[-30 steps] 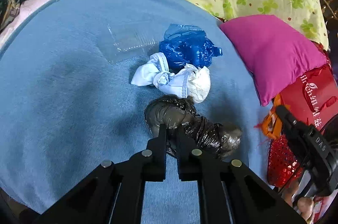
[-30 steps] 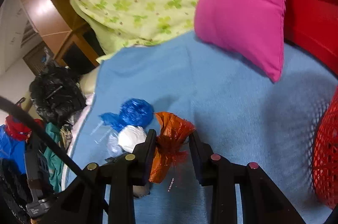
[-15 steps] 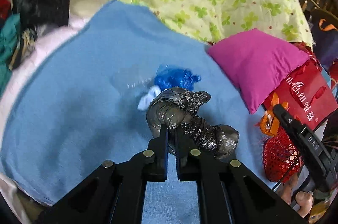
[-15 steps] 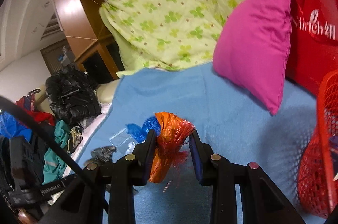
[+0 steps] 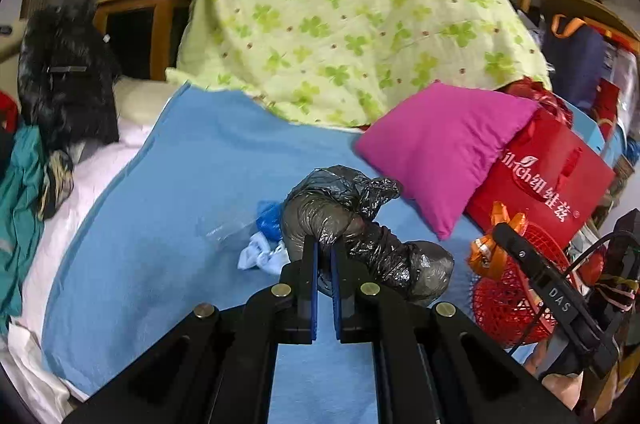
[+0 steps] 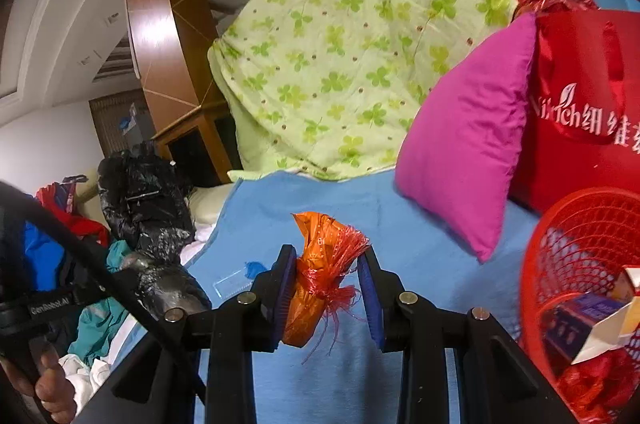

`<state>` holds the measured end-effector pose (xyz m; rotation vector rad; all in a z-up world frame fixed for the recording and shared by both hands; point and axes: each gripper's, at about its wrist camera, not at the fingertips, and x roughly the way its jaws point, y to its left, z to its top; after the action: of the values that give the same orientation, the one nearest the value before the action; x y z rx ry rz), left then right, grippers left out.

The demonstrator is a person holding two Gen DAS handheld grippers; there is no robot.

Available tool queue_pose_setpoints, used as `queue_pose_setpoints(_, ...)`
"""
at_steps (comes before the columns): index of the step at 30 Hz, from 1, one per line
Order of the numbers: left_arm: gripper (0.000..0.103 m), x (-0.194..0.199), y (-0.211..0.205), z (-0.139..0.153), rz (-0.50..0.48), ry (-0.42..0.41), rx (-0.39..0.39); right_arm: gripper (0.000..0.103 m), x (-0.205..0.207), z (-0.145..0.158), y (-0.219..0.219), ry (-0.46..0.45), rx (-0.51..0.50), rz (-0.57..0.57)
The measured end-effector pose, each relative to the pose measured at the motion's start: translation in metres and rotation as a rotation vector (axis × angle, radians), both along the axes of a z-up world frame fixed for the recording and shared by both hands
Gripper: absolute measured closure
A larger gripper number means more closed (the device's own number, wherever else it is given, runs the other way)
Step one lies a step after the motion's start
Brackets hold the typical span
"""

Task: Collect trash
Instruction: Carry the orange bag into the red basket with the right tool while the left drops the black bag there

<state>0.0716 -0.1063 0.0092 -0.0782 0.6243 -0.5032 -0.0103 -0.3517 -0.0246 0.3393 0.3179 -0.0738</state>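
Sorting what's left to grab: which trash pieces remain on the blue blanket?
The blue bag, white wad and clear plastic tray; the black bundle and orange wrapper are held by fingers.

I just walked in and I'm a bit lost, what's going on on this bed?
Someone is collecting trash off the blue blanket with two handheld grippers. The left gripper is shut on a crumpled black plastic bag, lifted above the blanket. The right gripper holds an orange foil wrapper with red netting, close to the red mesh basket, which already contains some trash. Blue and white scraps remain on the blanket.
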Motion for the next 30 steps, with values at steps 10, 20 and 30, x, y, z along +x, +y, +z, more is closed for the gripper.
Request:
queue_pose_setpoints(10, 0.097, -0.025, -0.03, 0.023, -0.017, -0.109, 0.065, 0.069, -0.031, 0.007, -0.029, -0.058, 0.008, -0.067)
queue_pose_setpoints(20, 0.097, -0.047, -0.06, 0.038, -0.051, -0.186, 0.105, 0.069, -0.058, 0.009, -0.055, -0.088, 0.002, -0.125)
queue_pose_setpoints(30, 0.097, -0.064, -0.096, 0.05, -0.117, -0.215, 0.117, 0.069, -0.103, 0.005, -0.096, -0.115, 0.003, -0.219)
